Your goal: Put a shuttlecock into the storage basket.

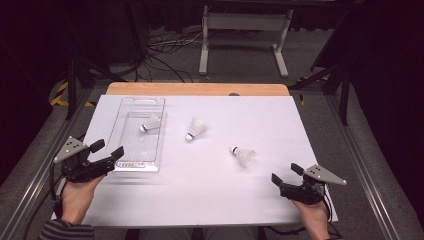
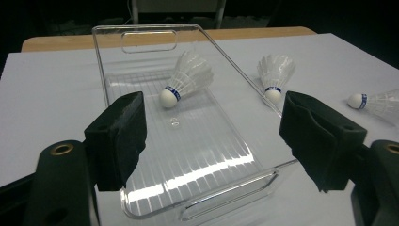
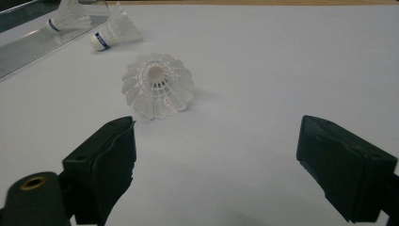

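One shuttlecock in the tray, two waiting on the desk

The work in hand looks like gathering white feather shuttlecocks into the clear ribbed plastic tray (image 1: 123, 129) that lies lengthwise at the left of the white-covered desk (image 1: 210, 195). One shuttlecock with a blue band and a white cork tip (image 2: 184, 81) lies on its side inside the tray, toward the far end. A second blue-banded shuttlecock (image 1: 196, 129) lies on the desk just beside the tray's right wall, apart from it. The third shuttlecock (image 3: 157, 85) lies nearer the right side, its open feather skirt turned toward the right claw (image 1: 284, 177)

The left claw (image 1: 108, 149) hovers at the near end of the tray with its black jaws wide apart and nothing between them. The right claw rests low near the front right corner of the desk, jaws likewise spread and empty, pointed at the third shuttlecock, which sits near but clear of the pads

My reading is that one drop is done and the next pick is not yet begun. The right claw seems best placed: it would need to advance until the feather skirt sits between the pads, close gently so the feathers are not crushed, then lift and carry it left over the tray wall
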The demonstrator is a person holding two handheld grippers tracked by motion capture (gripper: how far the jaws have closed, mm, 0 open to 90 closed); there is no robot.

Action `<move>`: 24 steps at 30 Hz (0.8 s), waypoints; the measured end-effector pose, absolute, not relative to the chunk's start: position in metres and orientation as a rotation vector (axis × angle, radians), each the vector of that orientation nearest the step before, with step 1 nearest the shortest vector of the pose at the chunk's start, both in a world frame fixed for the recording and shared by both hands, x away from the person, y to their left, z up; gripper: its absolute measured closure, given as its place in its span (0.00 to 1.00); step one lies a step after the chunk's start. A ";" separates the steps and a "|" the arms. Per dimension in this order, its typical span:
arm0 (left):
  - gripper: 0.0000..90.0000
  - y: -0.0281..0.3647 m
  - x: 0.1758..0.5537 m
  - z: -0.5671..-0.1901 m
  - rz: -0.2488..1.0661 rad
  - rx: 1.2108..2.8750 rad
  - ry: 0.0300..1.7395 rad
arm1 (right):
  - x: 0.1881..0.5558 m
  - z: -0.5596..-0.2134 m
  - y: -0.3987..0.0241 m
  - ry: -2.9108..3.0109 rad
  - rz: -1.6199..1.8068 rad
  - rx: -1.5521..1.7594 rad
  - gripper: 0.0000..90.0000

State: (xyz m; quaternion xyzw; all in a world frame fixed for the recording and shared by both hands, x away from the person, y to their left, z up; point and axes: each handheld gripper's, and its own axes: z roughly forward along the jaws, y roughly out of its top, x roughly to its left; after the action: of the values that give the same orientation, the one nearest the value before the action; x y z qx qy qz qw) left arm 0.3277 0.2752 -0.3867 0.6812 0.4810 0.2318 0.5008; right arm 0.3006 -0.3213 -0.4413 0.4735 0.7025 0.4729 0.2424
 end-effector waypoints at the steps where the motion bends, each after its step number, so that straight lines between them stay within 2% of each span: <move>1: 0.27 0.275 0.326 -0.387 0.562 1.644 1.161 | 0.301 -0.441 -0.321 1.921 1.291 1.295 0.14; 24: 0.26 0.280 0.301 -0.414 0.591 1.621 1.167 | 0.301 -0.442 -0.323 1.916 1.296 1.297 0.14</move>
State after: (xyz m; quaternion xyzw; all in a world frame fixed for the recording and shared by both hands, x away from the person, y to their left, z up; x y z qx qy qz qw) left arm 0.3009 0.2801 -0.4136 0.6717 0.4834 0.2449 0.5051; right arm 0.3005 -0.3227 -0.4417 0.4744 0.7010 0.4741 0.2425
